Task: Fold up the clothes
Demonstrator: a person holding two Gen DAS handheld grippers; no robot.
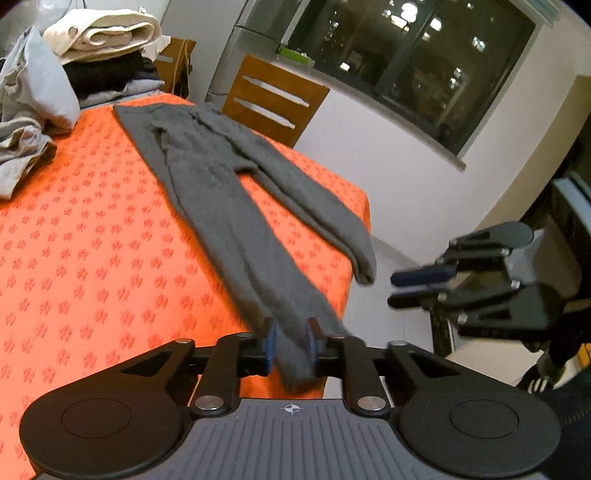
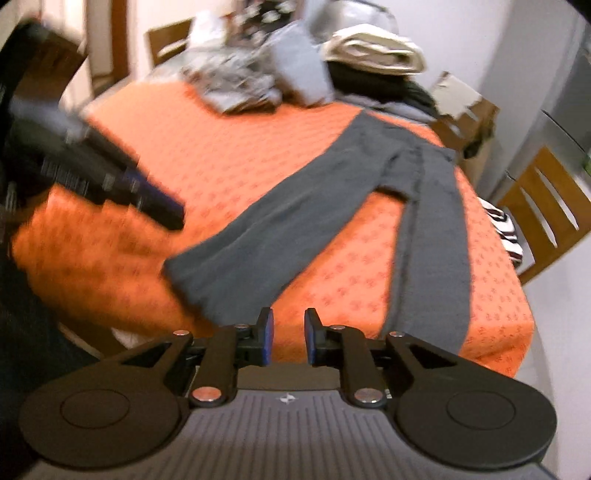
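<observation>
Dark grey trousers (image 1: 221,184) lie flat on the orange tablecloth (image 1: 92,221), waist at the far end, both legs running toward the near edge. One leg's cuff lies between the pads of my left gripper (image 1: 291,347), whose jaws stand slightly apart and do not clamp it. The other leg's end (image 1: 364,266) hangs over the table's side. My right gripper (image 1: 417,286) hovers off the table's edge, jaws a little apart and empty. In the right wrist view the trousers (image 2: 332,192) spread in a V, my right gripper (image 2: 288,332) is open over the near edge, and the left gripper (image 2: 162,210) is blurred.
A loose heap of grey clothes (image 1: 26,110) and a folded stack topped by a cream garment (image 1: 103,33) sit at the table's far end. Wooden chairs (image 1: 273,99) (image 2: 546,206) stand beside the table, with a cardboard box (image 2: 465,107) behind it. A dark window (image 1: 406,55) fills the wall.
</observation>
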